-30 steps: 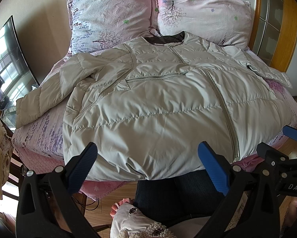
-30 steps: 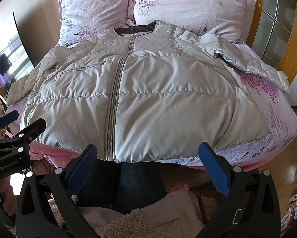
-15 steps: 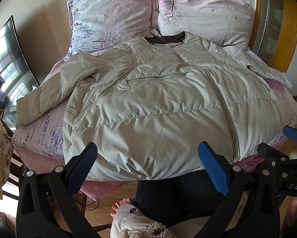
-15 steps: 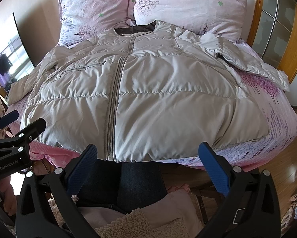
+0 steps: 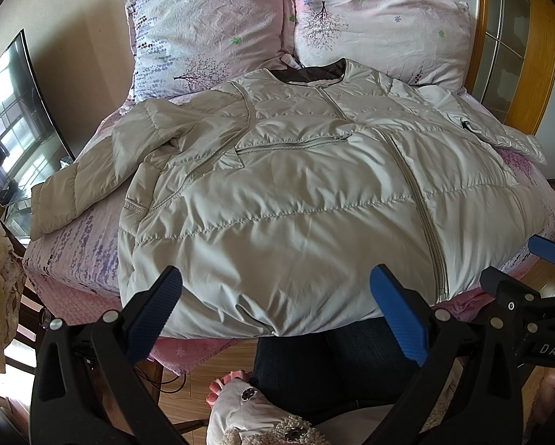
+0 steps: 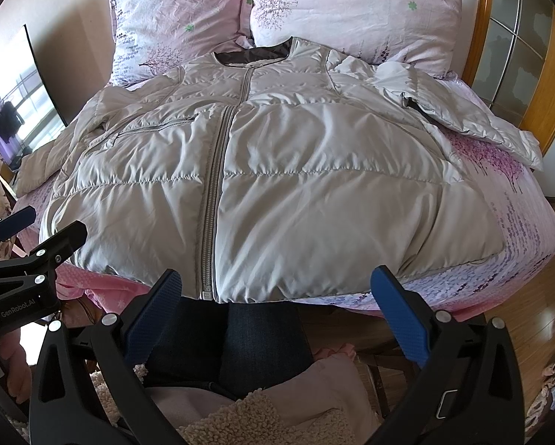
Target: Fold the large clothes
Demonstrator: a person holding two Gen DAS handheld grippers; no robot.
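A large beige padded jacket (image 5: 277,193) (image 6: 277,170) lies flat and zipped on the bed, collar toward the pillows, hem hanging over the near edge. Its left sleeve (image 5: 77,189) stretches toward the bed's left side; the right sleeve (image 6: 474,122) lies bent across the right side. My left gripper (image 5: 273,296) hovers open above the hem, holding nothing. Just short of the hem near the zipper's end, my right gripper (image 6: 273,296) is open and empty as well. Each gripper shows at the edge of the other's view.
Two pink floral pillows (image 5: 210,29) (image 6: 355,11) lean at the head of the bed (image 6: 515,215). A dark screen (image 5: 14,111) stands to the left, a wooden-framed glass door (image 5: 515,37) to the right. The person's legs in dark jeans (image 6: 236,341) are below the hem.
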